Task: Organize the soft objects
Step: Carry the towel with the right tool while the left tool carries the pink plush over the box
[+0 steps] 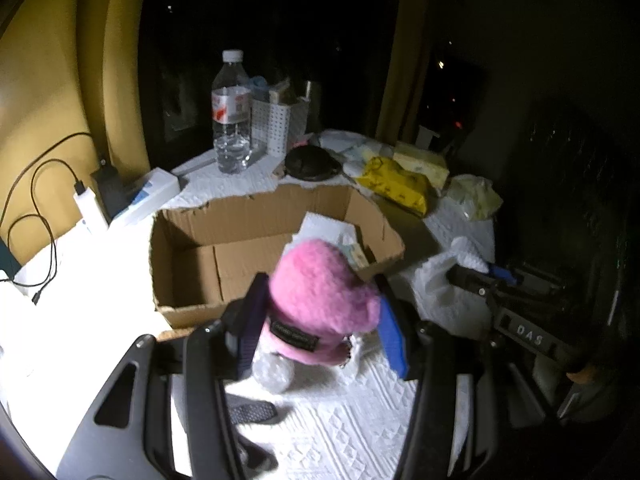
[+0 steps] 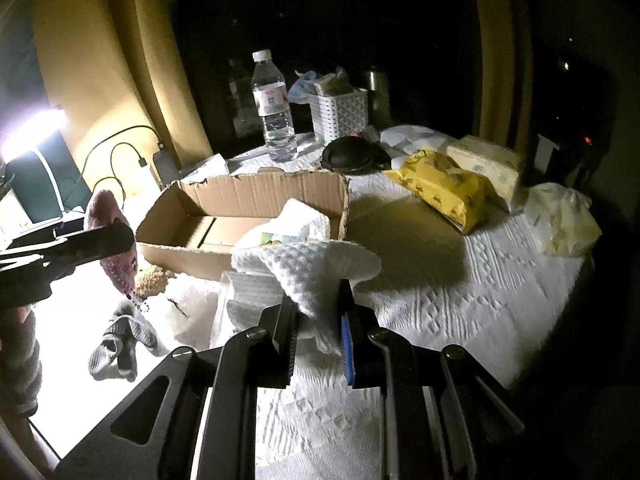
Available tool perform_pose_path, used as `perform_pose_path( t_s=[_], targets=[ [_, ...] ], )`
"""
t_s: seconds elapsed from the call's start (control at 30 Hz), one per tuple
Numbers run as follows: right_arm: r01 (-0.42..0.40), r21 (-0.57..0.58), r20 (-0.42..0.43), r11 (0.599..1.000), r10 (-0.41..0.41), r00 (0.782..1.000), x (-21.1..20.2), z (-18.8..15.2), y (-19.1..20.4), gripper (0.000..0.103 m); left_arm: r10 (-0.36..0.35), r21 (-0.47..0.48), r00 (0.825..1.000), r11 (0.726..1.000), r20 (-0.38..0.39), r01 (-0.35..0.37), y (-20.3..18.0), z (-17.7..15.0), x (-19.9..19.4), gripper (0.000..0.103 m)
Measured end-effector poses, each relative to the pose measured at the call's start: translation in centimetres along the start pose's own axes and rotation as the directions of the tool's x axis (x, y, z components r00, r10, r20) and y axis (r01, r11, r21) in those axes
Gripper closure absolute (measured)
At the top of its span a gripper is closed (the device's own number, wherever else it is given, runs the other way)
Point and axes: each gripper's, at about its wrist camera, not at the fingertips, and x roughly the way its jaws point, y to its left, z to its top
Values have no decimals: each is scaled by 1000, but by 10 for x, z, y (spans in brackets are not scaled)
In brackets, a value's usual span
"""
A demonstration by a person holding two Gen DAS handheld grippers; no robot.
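Note:
My left gripper is shut on a fuzzy pink hat with a dark label, held just in front of the open cardboard box. The hat also shows in the right wrist view, with the left gripper across it. My right gripper is shut on a white knitted cloth, held above the table by the box's near right corner. White folded items lie in the box's right end. A grey cloth lies on the table at the left.
A water bottle, a white basket, a black round pouch, a yellow packet and tissue packs stand behind and right of the box. Chargers and cables sit at the left. A white plastic bag lies right.

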Motion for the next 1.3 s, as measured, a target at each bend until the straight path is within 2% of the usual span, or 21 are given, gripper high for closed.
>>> perform_pose_path(
  t_s=[0.37, 0.7, 1.3],
  targets=[
    [-17, -26, 18, 1000, 18, 1000, 14, 23, 5, 84, 20, -21, 1000, 1000, 20, -20, 18, 21, 12, 51],
    [-71, -61, 43, 996, 74, 996, 32, 47, 2, 84, 65, -60, 998, 996, 10, -65, 29, 35, 37, 51],
    [-111, -68, 35, 991, 114, 993, 82, 68, -8, 84, 78, -110, 991, 990, -106, -90, 44, 40, 117, 50]
  ],
)
